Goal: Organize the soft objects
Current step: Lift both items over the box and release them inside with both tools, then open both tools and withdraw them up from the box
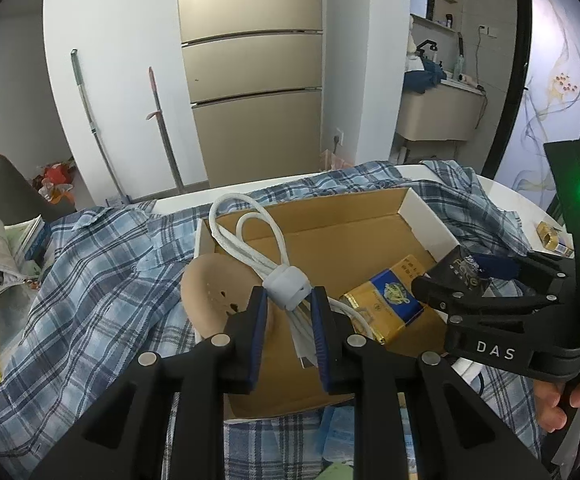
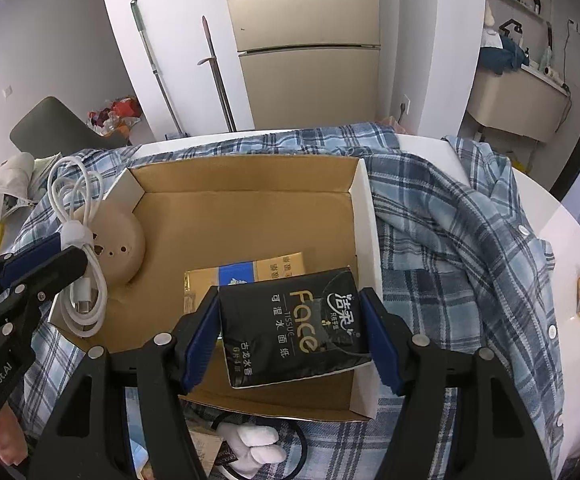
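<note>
Landmark: cardboard box (image 2: 250, 208), open-topped, resting on the plaid shirt (image 2: 450, 240).
Left gripper (image 1: 289, 312): clamped on the coiled white cable (image 1: 250, 236) near its strap, held over the box's left side beside the tan round item (image 1: 210, 284), apparently for lowering in.
Right gripper (image 2: 292, 332): jaws gripping the black tissue pack (image 2: 294, 332), held above the box's near right corner, over the gold-and-blue packet (image 2: 246, 272) on the floor.
Judgement: both items poised for deposit.

cable (image 1: 290, 288): white, coiled, strapped, over box's left edge
tissue pack (image 2: 294, 332): black, tilted, above box's near right
</note>
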Motion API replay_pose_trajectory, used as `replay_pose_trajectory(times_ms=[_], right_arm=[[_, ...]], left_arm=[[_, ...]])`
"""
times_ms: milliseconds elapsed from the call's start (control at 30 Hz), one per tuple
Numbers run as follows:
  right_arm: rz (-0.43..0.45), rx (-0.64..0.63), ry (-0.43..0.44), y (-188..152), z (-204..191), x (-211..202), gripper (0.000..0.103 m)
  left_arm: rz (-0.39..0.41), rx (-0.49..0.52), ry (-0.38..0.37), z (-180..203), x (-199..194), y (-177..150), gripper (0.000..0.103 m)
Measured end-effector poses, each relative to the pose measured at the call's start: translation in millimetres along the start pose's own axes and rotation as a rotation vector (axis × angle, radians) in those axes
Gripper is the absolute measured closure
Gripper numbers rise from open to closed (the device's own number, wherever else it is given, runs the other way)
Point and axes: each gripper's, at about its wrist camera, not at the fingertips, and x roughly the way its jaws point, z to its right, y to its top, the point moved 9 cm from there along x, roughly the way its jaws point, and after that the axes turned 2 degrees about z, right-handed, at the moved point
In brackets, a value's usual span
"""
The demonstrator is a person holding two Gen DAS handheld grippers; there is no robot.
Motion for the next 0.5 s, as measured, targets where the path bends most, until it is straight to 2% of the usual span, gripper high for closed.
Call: replay_pose_trajectory(times_ms=[67,133,167,500], right_arm=[[0.001,0.006,0.013,1.3,-0.3,-0.6,0.031],[0.012,0.014,0.016,2.7,-0.6,-2.7,0.022],[0.022,0.016,0.016,3.9,0.0,-4.4,0.021],[0.069,0.032,0.009,14.9,6.5,-18.7,0.021]], left_arm=[[0.0,-0.004,0.003,-0.4,-0.5,0.1,0.07],[0.016,-0.001,0.013,-0.5,-3.5,1.7,0.047],[0.031,0.0,0.018,-0.9,-6.3,3.6,0.043],[0.092,-0.011,0.018,-3.3,-27.2,14.9,0.042]])
